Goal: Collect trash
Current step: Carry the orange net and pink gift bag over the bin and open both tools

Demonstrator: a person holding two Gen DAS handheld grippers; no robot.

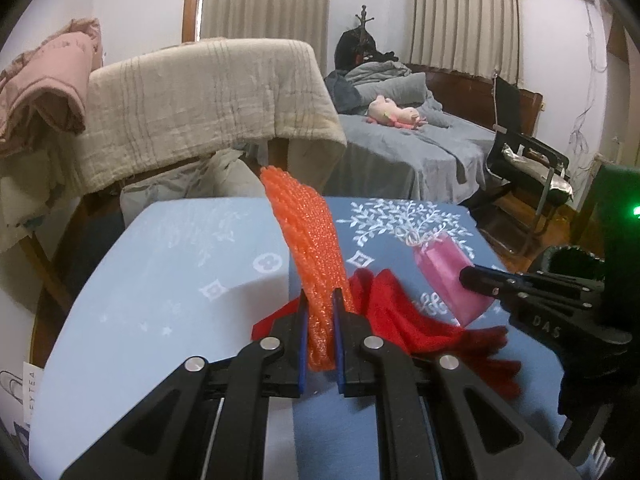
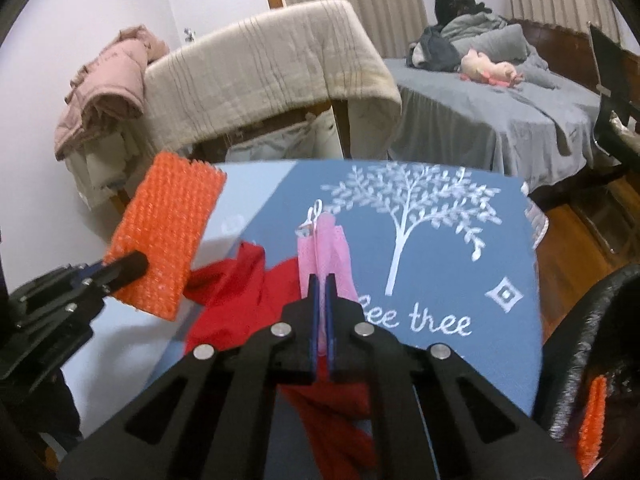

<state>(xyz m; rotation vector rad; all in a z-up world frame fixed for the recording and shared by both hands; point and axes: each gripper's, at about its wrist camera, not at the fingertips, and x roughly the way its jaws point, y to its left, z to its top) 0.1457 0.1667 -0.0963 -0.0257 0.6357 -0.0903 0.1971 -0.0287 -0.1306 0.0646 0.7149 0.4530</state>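
My left gripper (image 1: 321,296) is shut on an orange foam net (image 1: 308,240) and holds it upright above the blue table; the net also shows in the right wrist view (image 2: 164,232). My right gripper (image 2: 320,280) is shut on a pink mesh bag (image 2: 326,244), which also shows in the left wrist view (image 1: 448,276). A crumpled red cloth (image 2: 240,296) lies on the table under both grippers. A black bin (image 2: 592,352) at the lower right holds another orange piece (image 2: 592,420).
The blue tablecloth (image 2: 440,240) has a white tree print. Beyond it stand a chair draped with a beige blanket (image 1: 208,108), a pink jacket (image 1: 44,84), a grey bed (image 1: 400,148) with a plush toy, and a black chair (image 1: 528,168).
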